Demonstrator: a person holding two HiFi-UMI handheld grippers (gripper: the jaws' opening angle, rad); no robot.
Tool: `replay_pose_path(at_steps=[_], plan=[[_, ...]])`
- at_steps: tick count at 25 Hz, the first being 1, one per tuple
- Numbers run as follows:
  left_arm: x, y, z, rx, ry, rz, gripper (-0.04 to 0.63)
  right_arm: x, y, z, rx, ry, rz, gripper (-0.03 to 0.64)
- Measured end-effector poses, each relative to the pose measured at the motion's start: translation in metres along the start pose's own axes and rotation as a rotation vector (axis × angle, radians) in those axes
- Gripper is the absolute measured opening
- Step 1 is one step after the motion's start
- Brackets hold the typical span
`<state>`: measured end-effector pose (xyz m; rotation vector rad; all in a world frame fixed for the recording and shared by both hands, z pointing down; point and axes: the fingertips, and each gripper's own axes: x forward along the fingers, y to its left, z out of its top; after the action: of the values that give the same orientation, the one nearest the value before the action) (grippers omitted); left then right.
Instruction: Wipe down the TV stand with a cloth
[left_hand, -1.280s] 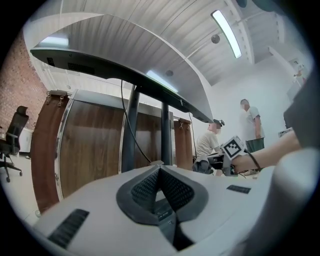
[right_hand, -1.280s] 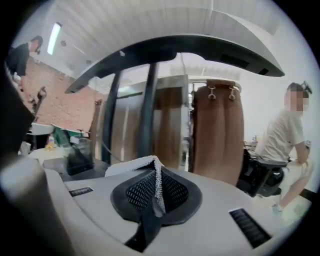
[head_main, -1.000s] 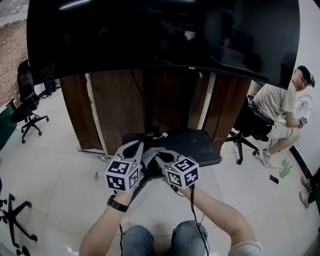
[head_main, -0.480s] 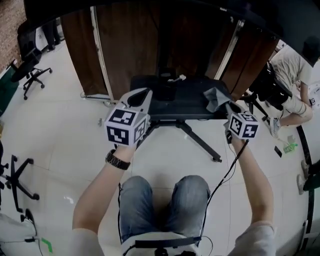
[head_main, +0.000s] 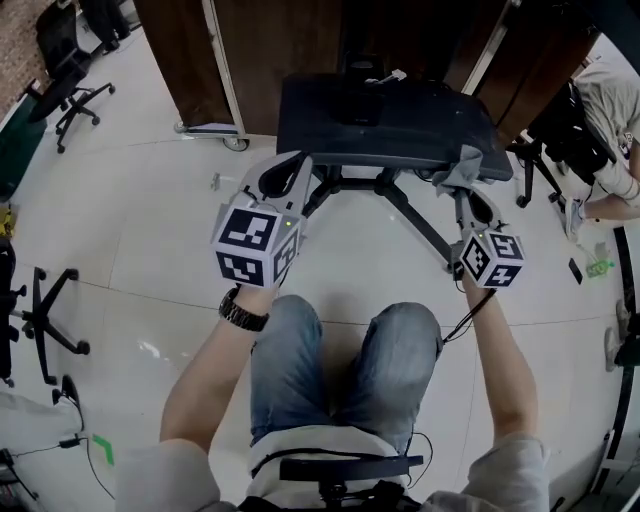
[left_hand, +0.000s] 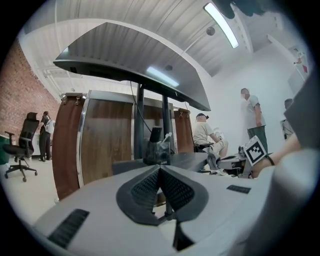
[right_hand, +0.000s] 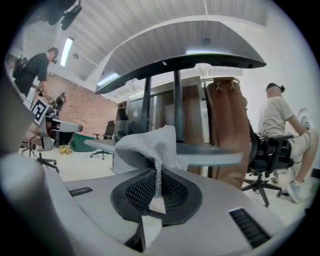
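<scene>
Your right gripper pinches only a fold of the cloth, so rubbing the shelf ahead of it may pull the cloth out; your left gripper is closed and empty.

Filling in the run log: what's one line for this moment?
left claw: shut, empty | right claw: shut on cloth | cloth: at near right corner of TV stand shelf | contact: unclear
</scene>
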<state>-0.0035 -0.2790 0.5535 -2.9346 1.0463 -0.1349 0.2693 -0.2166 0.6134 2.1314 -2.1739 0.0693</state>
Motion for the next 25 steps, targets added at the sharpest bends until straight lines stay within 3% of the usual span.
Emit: replay_pose_path(at_steps=[3,9,15,17,21,25], plan=[[-0.012,0.003,-0.039,-0.028,0.041,0.017,0.023,0.029,0.067,-0.038,-0.027,0.047,0.123,0.006],[-0.032,0.033,-0.106,-0.053,0.100,0.078,0.022,0.116,0.144,-0.122,-0.095,0.178,0.255,0.006],[-0.033,0.045,-0.154,-0.067,0.110,0.092,0.023,0.242,0.127,-0.120,-0.100,0.113,0.191,0.006],[-0.032,0.043,-0.168,-0.055,0.100,0.081,0.023,0.276,0.112,-0.137,-0.109,0.132,0.160,0.006],[-0.035,0.059,-0.198,-0.050,0.112,0.111,0.023,0.320,0.108,-0.228,-0.094,0.286,0.117,0.006],[-0.027,0.053,-0.225,-0.064,0.146,0.100,0.023,0.293,0.130,-0.330,-0.056,0.433,0.163,0.006]])
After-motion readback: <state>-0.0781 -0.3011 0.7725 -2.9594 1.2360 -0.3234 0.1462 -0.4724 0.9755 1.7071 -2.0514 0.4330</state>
